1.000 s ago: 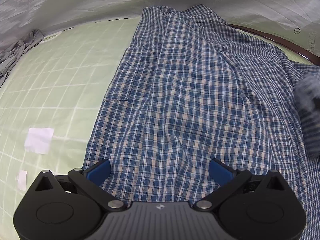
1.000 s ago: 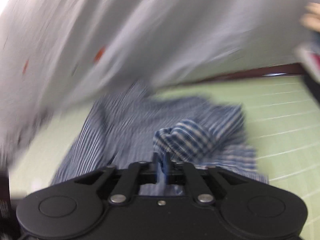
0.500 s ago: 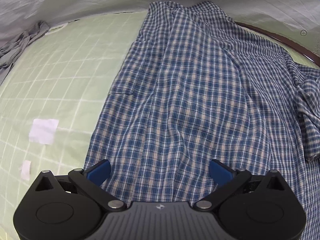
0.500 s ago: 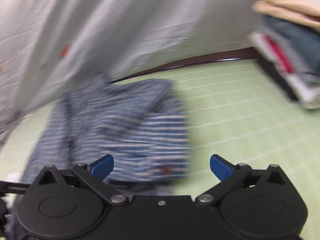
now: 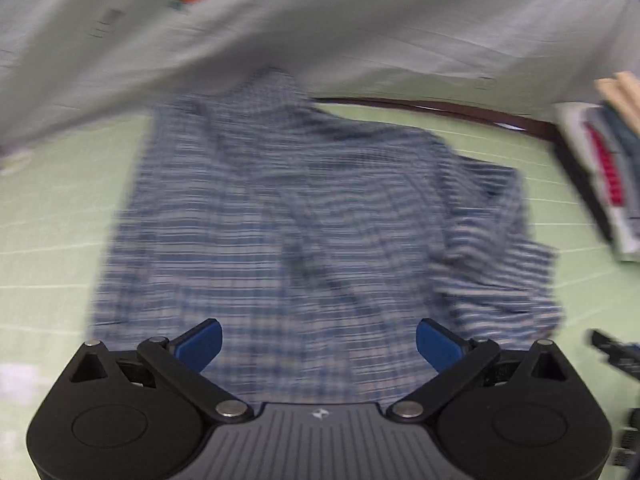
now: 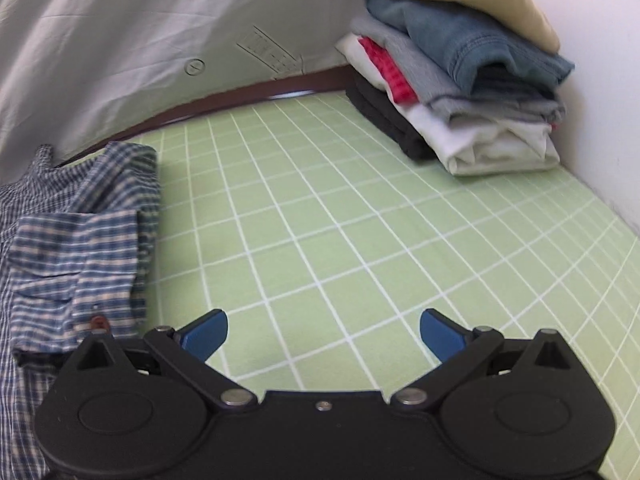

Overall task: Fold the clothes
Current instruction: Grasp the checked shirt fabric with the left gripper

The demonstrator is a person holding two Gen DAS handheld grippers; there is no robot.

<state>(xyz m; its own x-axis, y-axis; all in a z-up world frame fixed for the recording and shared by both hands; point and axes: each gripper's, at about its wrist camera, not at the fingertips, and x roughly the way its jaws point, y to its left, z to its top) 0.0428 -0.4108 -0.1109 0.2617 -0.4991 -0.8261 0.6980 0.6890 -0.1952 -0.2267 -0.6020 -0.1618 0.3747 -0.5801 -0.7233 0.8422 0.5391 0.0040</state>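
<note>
A blue and white plaid shirt (image 5: 288, 224) lies spread on the green checked sheet (image 5: 56, 208), blurred in the left wrist view. My left gripper (image 5: 319, 343) hovers over its near hem; its jaws are closing a little from wide, and no cloth is pinched between the pads. In the right wrist view the shirt's sleeve and cuff (image 6: 76, 248) lie bunched at the left edge. My right gripper (image 6: 323, 333) stands wide open over bare sheet (image 6: 320, 216), to the right of the shirt, with nothing between its fingers.
A stack of folded clothes (image 6: 460, 68) sits at the far right against a white wall (image 6: 608, 112). A grey cloth backdrop (image 6: 140, 48) hangs behind the bed's dark wooden edge (image 6: 240, 98). Part of the other gripper (image 5: 616, 356) shows at the left view's right edge.
The right gripper opened and let the plaid sleeve go, then swung right over bare sheet towards the stack. The left gripper drew back and up, so more of the shirt shows.
</note>
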